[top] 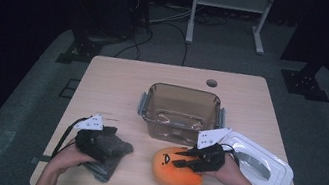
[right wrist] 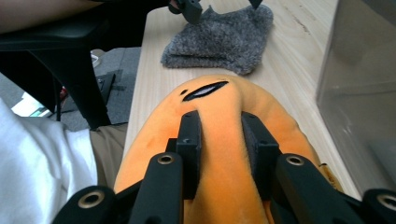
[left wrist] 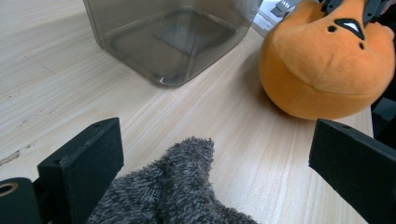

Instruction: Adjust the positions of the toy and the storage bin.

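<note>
Where it lies on the table, orange plush (right wrist: 224,140) pinched inside right gripper (right wrist: 220,135).

left gripper (top: 109,136): black body, white angular plate on top, black cable looping off its left side
left gripper's jaws: two thick, square-cut, matte black blocks; a round hole shows at the lower left mount
right gripper (right wrist: 219,135): black body, white three-cornered plate with small dark dots, thick black cable trailing toward the table edge
right gripper's jaws: narrow black bars on forked arms, brass-ringed screw holes at the joints
clothing: white garment, khaki trousers, forearms uncovered
</note>
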Tool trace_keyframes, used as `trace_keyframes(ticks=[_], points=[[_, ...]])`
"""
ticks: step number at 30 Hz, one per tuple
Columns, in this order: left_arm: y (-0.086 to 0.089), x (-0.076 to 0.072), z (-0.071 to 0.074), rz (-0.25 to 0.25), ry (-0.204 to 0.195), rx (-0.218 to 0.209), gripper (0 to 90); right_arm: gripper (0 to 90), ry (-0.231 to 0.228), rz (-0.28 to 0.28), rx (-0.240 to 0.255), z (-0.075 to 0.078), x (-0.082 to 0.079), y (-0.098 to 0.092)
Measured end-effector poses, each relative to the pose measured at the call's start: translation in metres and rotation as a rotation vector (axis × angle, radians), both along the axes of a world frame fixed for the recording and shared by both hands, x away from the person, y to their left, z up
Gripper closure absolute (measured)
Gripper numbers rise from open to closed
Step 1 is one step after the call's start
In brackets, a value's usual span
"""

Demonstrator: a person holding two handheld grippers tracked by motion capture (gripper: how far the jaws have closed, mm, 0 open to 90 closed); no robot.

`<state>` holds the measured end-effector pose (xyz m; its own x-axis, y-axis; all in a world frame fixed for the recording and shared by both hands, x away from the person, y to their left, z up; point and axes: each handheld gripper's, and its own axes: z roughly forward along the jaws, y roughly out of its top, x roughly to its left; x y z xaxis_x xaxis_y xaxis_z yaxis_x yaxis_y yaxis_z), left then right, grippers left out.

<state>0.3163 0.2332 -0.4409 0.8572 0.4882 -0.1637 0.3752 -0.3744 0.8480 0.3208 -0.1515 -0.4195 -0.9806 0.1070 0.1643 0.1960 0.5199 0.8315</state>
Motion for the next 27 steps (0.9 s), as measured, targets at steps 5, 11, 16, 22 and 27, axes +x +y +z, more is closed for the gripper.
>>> trace_keyframes(ticks=[5,11,16,22,27], points=[[0.000,0.000,0.000,0.001,0.002,-0.002,2.3,72.0,0.002,0.019,-0.001,0.004,-0.002,0.002],[0.000,0.000,0.000,0.001,0.004,-0.002,2.3,72.3,0.004,0.032,0.007,0.011,-0.003,0.001],[0.001,0.000,0.000,0.000,0.002,-0.002,2.3,72.2,0.009,0.039,0.028,0.019,-0.003,0.001],[0.001,0.000,0.000,0.000,0.002,-0.003,2.3,72.2,-0.016,0.052,0.049,0.042,-0.005,0.000],[0.001,0.000,0.000,0.000,0.002,-0.005,2.3,72.1,-0.045,0.062,0.054,0.061,-0.006,-0.001]])
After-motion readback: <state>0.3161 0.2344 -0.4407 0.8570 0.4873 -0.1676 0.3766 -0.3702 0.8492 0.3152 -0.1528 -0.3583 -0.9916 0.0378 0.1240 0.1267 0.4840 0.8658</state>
